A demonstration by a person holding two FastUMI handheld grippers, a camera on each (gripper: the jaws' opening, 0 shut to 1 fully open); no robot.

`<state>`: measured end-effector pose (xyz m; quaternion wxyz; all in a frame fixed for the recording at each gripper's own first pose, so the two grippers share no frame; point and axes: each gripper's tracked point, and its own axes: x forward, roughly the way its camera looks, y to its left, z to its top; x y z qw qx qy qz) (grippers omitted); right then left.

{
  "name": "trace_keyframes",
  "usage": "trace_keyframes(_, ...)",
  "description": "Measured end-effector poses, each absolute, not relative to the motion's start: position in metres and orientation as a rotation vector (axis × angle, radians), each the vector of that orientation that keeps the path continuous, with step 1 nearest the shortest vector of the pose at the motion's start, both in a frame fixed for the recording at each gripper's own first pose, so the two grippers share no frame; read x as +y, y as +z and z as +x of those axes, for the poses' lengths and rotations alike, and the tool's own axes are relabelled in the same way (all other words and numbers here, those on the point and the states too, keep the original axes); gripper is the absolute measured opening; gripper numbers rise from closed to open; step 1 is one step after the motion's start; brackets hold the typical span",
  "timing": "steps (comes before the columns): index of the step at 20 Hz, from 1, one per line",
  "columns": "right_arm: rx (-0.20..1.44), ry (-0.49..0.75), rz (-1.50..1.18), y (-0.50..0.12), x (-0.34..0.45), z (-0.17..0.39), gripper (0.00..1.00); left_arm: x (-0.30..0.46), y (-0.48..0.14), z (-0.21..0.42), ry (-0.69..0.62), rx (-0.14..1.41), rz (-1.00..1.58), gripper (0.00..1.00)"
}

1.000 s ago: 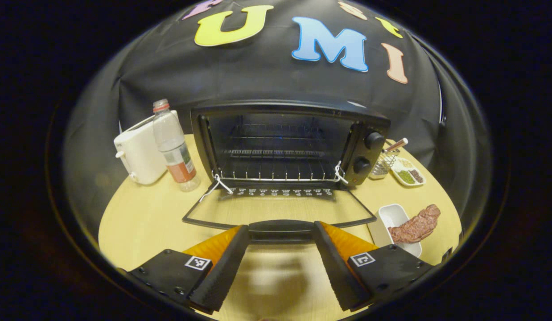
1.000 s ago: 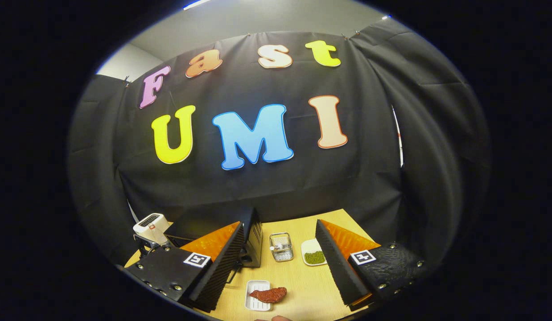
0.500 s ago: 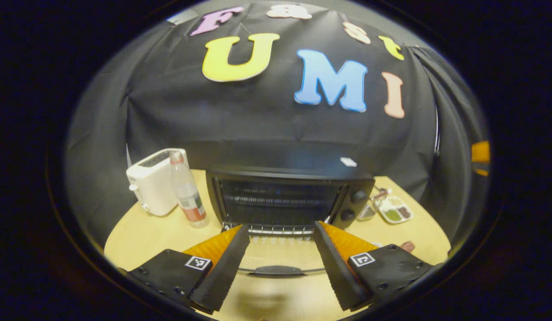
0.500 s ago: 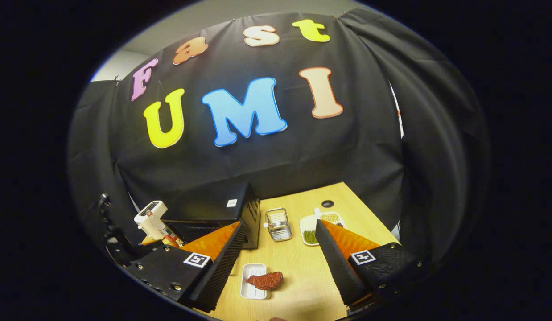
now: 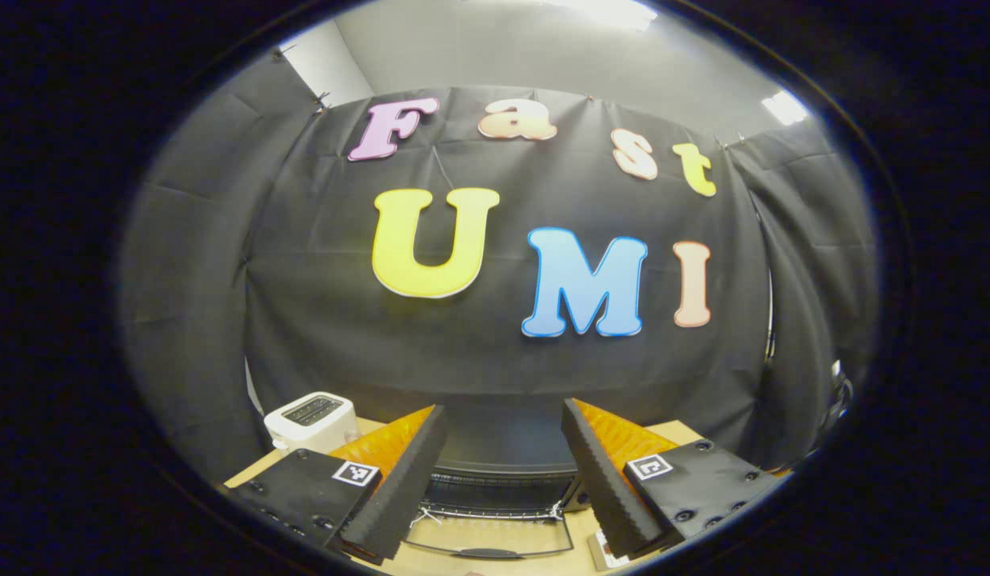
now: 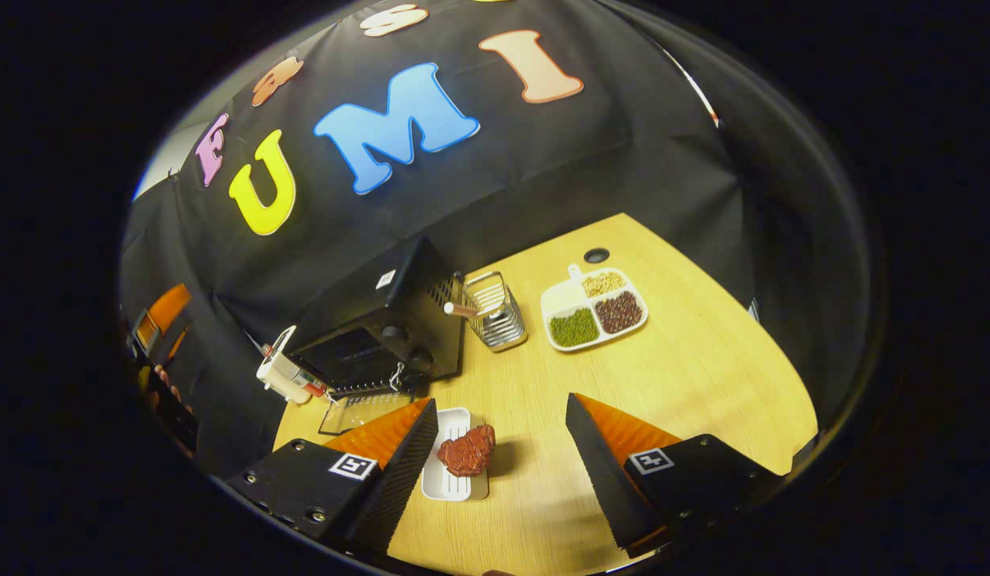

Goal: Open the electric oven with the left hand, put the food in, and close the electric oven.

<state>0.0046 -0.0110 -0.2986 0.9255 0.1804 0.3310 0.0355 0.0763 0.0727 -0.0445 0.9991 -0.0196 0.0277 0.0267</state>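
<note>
The black electric oven [image 5: 495, 490] stands low in the left gripper view with its glass door [image 5: 489, 546] folded down flat. My left gripper [image 5: 501, 412] is open, raised and well back from the door, with nothing between its fingers. In the right gripper view the oven [image 6: 383, 324] sits at the left with its door [image 6: 359, 410] down. A red-brown piece of meat [image 6: 467, 450] lies on a small white dish [image 6: 447, 480] just in front of my open right gripper [image 6: 501, 402], close to its left finger. The left gripper [image 6: 163, 320] and the hand holding it appear far left.
A wire utensil holder [image 6: 495, 316] and a divided plate of beans [image 6: 595, 308] stand right of the oven on the wooden table [image 6: 703, 376]. A white toaster [image 5: 311, 414] and a bottle [image 6: 291, 376] stand left of the oven.
My left gripper has drawn back from the open door and tipped upward. My right gripper has tilted down to the table, bringing the meat close to its fingers.
</note>
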Motion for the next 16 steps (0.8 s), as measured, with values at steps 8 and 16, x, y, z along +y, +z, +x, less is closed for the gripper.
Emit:
trace_keyframes(8, 0.88, 0.146, 0.552, -0.385, 0.019, 0.001, 0.96, 0.074, 0.0, 0.054, 0.112, -0.002, -0.017, 1.0)
trace_keyframes(16, 0.941, 0.141, 0.726, -0.412, 0.043, 0.017, 0.85, 0.091, -0.019, 0.04, 0.152, 0.051, 0.004, 0.97)
